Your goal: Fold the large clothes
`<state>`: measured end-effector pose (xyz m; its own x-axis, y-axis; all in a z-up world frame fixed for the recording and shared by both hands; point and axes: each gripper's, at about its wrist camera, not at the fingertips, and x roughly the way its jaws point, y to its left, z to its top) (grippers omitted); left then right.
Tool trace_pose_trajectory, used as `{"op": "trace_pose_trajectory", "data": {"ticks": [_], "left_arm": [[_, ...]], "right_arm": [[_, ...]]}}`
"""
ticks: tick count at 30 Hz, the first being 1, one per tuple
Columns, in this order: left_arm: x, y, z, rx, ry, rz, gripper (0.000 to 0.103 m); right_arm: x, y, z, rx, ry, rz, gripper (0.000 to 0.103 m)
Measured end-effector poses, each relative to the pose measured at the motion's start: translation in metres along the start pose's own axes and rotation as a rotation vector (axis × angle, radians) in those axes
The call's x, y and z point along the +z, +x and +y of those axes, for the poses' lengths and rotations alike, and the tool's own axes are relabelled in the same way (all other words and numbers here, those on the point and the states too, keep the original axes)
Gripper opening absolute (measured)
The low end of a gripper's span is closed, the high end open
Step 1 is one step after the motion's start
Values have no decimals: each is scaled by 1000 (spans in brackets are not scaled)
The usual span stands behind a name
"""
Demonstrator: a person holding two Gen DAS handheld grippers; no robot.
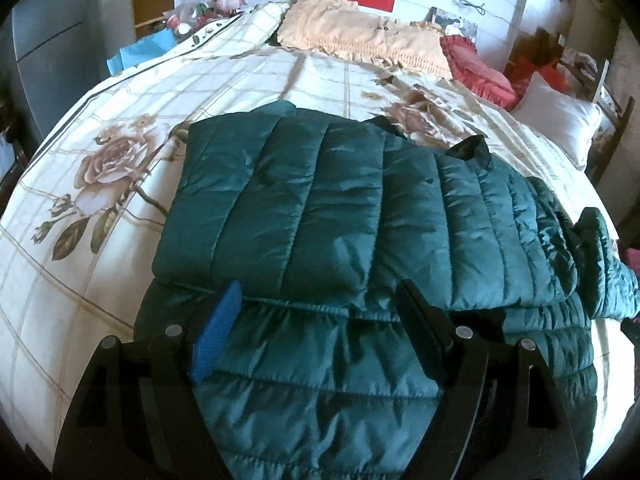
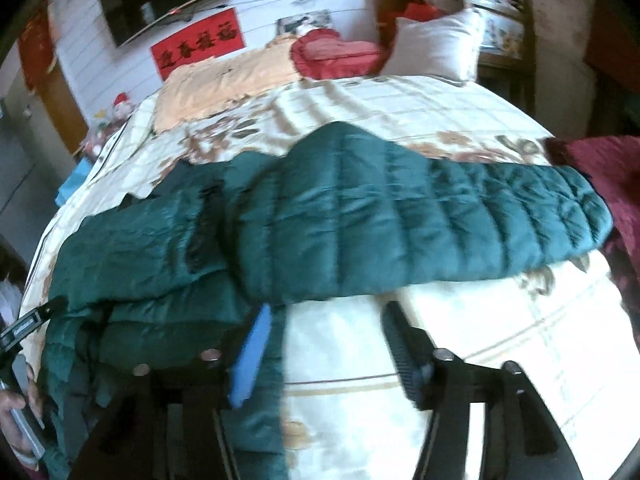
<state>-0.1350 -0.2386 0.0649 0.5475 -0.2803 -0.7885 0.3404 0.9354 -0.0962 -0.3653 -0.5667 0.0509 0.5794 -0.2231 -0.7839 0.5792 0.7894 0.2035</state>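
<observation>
On the bed, toward its near edge, lies a dark green quilted jacket, partly folded: one panel is turned over the body, and a sleeve stretches out toward the right side of the bed. It looks light and puffy, with a shiny, slippery shell that will likely slide over itself and spring back after a fold, so folds may need pressing flat. The left tongs hover released over the jacket's near hem, with nothing pinched between them. The right tongs also stand released over bare bedspread just beside the jacket's edge, holding nothing; that view is blurred. Good places to grip, I judge, are the stitched hem or the cuff of the outstretched sleeve, where the fabric is thinner and bunches less than the padded channels.
</observation>
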Motion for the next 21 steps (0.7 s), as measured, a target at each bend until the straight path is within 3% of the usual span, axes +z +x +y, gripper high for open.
{"op": "trace_pose_trajectory", "data": {"ticks": [8,21], "left_arm": [[0,0,-5,-23,-22,9,80],[-4,5,-16,-39,-5,31,80]], "right_arm": [[2,-11,-52,-67,74,-25,65],[-11,-16,-172,-142,373,-63,66]]}}
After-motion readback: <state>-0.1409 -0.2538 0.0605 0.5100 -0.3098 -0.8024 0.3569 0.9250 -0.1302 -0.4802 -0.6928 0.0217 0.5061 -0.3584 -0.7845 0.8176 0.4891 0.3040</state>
